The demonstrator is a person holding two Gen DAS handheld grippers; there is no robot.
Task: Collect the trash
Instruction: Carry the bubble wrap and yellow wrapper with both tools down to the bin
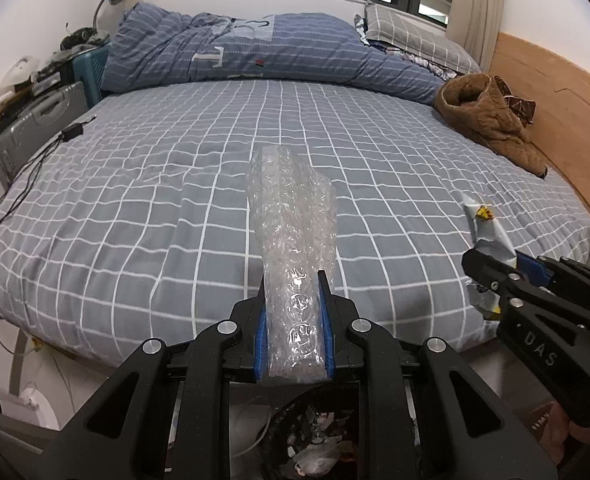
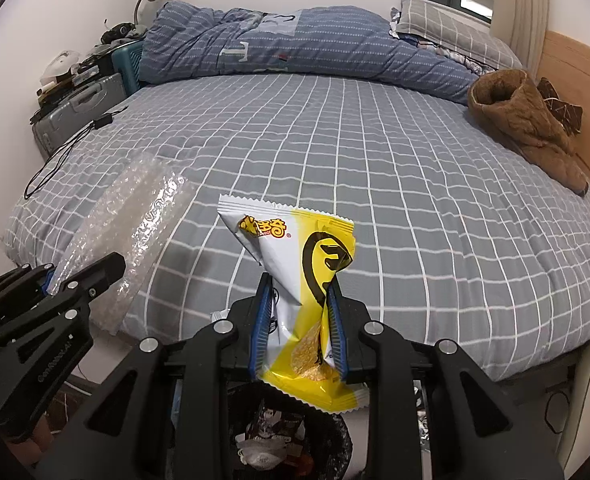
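A black-lined trash bin (image 2: 295,440) stands on the floor at the foot of the bed (image 2: 375,160), directly below both tools. Inside it lie crumpled scraps: a white face mask (image 2: 261,456), bits of dark printed wrapper and pale paper. In the left wrist view the same bin (image 1: 315,432) shows a heap of mixed wrappers and white plastic.

The left tool (image 1: 293,276) is closed narrowly on a strip of clear bubble wrap (image 1: 291,220), its blue pads pressing the strip's lower part; the free end stands up and forward over the bed's edge, above the bin. From the right wrist view this left tool (image 2: 91,276) appears to the left of the bin, the bubble wrap (image 2: 135,220) fanning upward from it.

The right tool (image 2: 299,280) is clamped on a yellow and white snack packet (image 2: 295,248), pinching it at the waist so that the top flares out above the bed's edge and the bottom seam hangs just over the bin's rim. The left wrist view shows the right tool (image 1: 491,272) to the right of the bin with the crumpled packet (image 1: 483,220) in its grip.

Farther from the bin, on the bed, lie a blue quilt (image 2: 295,48) and a brown garment (image 2: 527,120).
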